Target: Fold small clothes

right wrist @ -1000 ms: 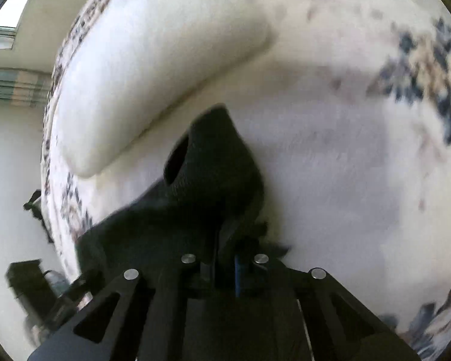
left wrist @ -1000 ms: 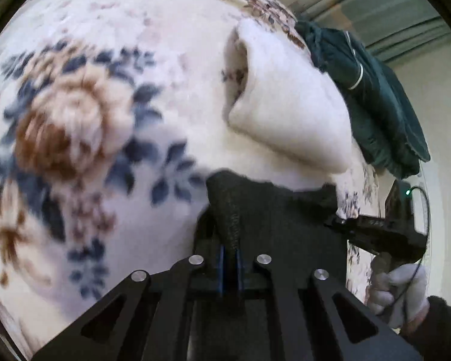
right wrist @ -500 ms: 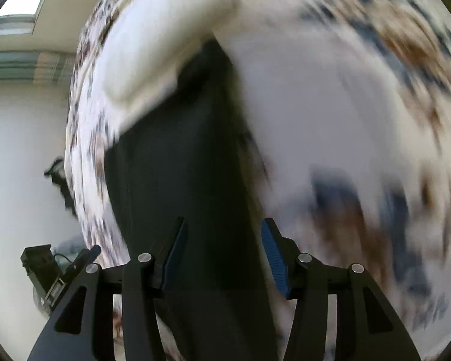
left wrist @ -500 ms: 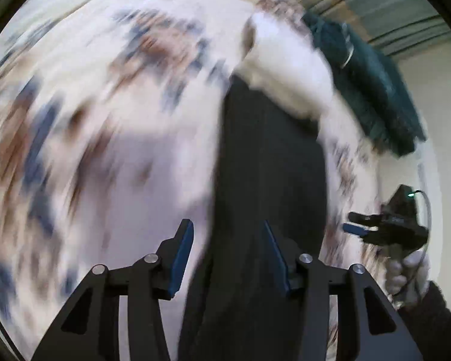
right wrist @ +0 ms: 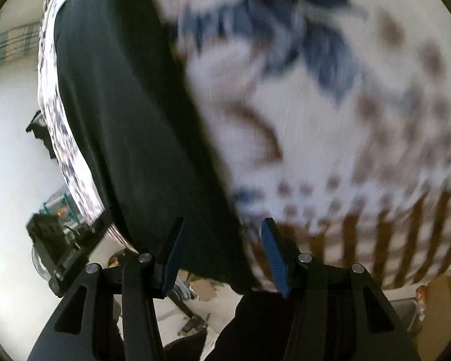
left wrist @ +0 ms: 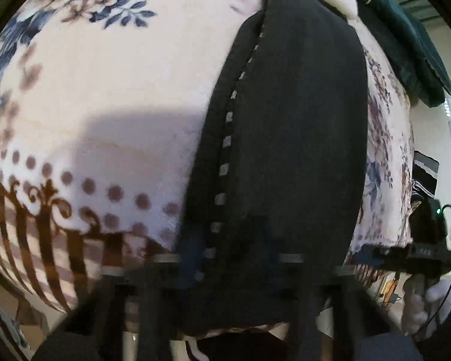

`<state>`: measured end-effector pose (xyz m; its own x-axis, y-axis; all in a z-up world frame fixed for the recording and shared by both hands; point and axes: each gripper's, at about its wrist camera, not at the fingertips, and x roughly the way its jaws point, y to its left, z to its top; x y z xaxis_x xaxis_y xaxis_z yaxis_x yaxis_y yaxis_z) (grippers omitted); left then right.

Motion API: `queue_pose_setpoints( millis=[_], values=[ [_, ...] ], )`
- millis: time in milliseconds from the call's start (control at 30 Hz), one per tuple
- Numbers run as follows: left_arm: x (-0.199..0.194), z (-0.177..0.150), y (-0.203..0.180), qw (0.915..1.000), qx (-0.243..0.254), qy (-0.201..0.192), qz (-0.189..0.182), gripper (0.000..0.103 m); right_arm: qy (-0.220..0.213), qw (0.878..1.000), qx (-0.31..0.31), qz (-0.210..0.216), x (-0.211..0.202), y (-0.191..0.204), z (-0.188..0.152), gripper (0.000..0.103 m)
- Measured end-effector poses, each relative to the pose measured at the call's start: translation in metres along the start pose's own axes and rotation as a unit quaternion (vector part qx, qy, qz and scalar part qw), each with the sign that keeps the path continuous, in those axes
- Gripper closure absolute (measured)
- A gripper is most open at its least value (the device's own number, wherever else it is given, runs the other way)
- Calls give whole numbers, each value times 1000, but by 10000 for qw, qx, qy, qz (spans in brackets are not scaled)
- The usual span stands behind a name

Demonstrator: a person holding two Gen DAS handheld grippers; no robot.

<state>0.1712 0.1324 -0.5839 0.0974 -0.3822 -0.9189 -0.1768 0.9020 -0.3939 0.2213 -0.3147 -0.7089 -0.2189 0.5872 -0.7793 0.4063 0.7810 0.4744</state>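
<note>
The black garment (left wrist: 291, 138) ahead of the jaws is matt knit cloth with a pale stitched seam. Under it the floral blanket (left wrist: 105, 96) looks soft and fleecy. The right gripper (right wrist: 222, 252) is matt black plastic, with ribbed blue pads (right wrist: 275, 258) and shiny metal screws.
</note>
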Motion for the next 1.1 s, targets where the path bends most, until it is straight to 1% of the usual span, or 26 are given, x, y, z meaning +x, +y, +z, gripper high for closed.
queue_pose_setpoints(
  millis=[33,67,100,167,200,233,300,367,400,433,467,500,533,567,600,633,667,733,767,800,833,933,1000,1033,1067,1100],
  values=[
    [-3,0,2,9999,-71,-99,-4,97,-22,10000,-19,18,7,0,-6,59],
    [-7,3,7,9996,-186,-193,-80,97,-34,10000,-33,3,16,1,-13,71],
    [-14,1,13,9991,-281,-295,-128,97,-16,10000,-74,6,25,3,-19,103],
    [-28,0,20,9983,-309,-464,-154,98,-97,9999,-23,-81,36,4,-30,103],
    [-30,0,22,9982,-299,-513,-92,98,-188,9998,25,-41,37,3,-37,103],
    [-30,1,25,9985,-260,-485,-69,98,-193,9998,24,-55,38,4,-42,103],
    [-30,0,29,9988,-230,-415,-134,97,-189,9995,-82,-253,44,5,-52,103],
    [-27,0,32,9992,-268,-243,-140,94,-165,9986,-261,-429,49,9,-59,103],
    [-25,-1,35,9992,-346,-138,-171,93,-157,9987,-278,-405,49,9,-61,102],
    [-22,-2,35,9989,-411,-112,-174,84,-143,9989,-283,-337,49,9,-65,98],
    [-23,-5,39,9983,-499,-90,-297,73,-106,9993,-262,-249,48,9,-66,93],
    [-25,-14,41,9975,-551,-77,-432,68,-83,9996,-217,-141,48,8,-69,73],
    [-23,-20,40,9966,-630,-74,-517,62,-69,9998,-169,-47,49,8,-69,57],
    [-23,-27,41,9958,-658,-62,-629,62,-47,9999,-105,31,50,8,-68,54],
    [-20,-31,40,9957,-644,-14,-664,62,-11,10000,-29,94,48,3,-64,54],
    [-14,-36,38,9962,-605,74,-623,62,38,9999,25,108,46,2,-56,54],
    [-9,-40,36,9965,-566,159,-590,62,100,9998,77,151,52,2,-56,54],
    [1,-48,30,9975,-454,200,-508,66,187,9995,139,211,60,0,-53,54],
    [3,-51,27,9981,-382,165,-460,93,215,9993,165,257,62,-1,-55,55],
    [4,-54,26,9986,-331,138,-396,97,167,9996,172,178,66,-3,-59,81],
    [2,-56,27,9985,-355,89,-415,97,95,9998,150,119,69,-2,-60,97],
    [-9,-60,33,9971,-498,-104,-565,98,-100,9998,34,-159,70,9,-71,97],
    [-15,-63,40,9965,-547,-147,-610,98,-105,9995,-26,-286,74,18,-81,98],
    [-16,-63,43,9966,-541,-139,-607,98,-163,9991,-71,-384,75,24,-84,98],
    [-15,-62,44,9975,-492,-136,-488,98,-184,9989,-66,-433,78,29,-87,98],
    [-13,-62,47,9977,-489,-102,-453,98,-146,9987,-79,-472,82,33,-91,98]
  ],
)
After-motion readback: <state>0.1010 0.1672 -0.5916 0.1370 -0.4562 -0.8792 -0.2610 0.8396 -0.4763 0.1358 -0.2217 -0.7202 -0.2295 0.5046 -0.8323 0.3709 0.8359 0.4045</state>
